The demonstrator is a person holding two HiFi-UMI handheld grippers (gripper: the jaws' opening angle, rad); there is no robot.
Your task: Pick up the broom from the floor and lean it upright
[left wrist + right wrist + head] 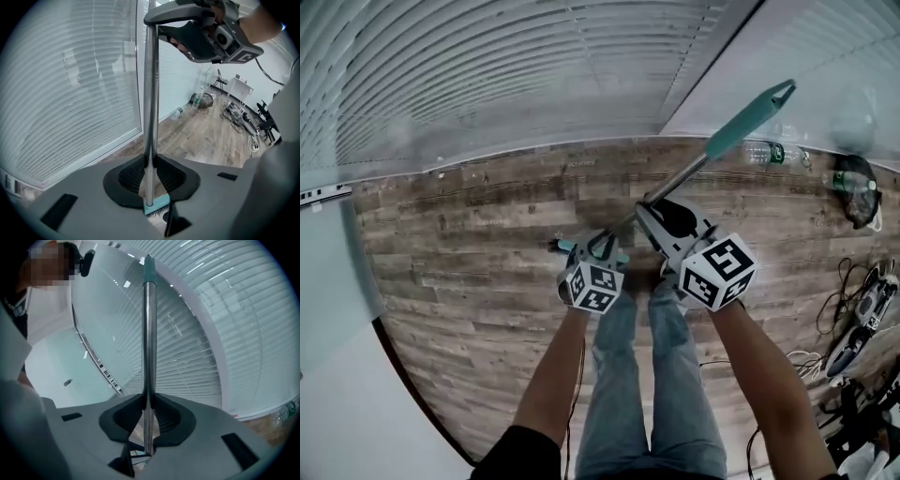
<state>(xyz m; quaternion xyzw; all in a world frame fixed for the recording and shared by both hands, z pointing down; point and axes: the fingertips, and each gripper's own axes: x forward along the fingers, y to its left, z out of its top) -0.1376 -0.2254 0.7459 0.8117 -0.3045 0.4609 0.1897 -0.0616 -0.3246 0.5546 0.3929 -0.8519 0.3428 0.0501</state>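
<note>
well, in the head view the broom [675, 183] is held at a slant over the floor [459, 253], its teal grip [750, 120] pointing up and away toward the blinds [487, 66]; the left gripper [598, 246] has it low down, the right gripper [661, 214] higher up; whether the bristles touch the floor i cannot tell; bottles [773, 152] by the wall and cables [853, 309] at the right lie well apart from it.

in the left gripper view the jaws are pinched nearly together on the thin metal pole [150, 93], a pad on either side, just above the teal broom head [157, 204]; the other gripper clamps the same pole further up.

in the right gripper view the jaws are likewise squeezed onto the pole, which runs on up to the teal grip against the blinds.

judging by its looks, the broom should be light and stiff but long, so it will swing like a lever; the smooth metal may slide or twist between the pads, so two holds spread apart suit it; the bristles look soft and should give when it is stood on them.
</note>
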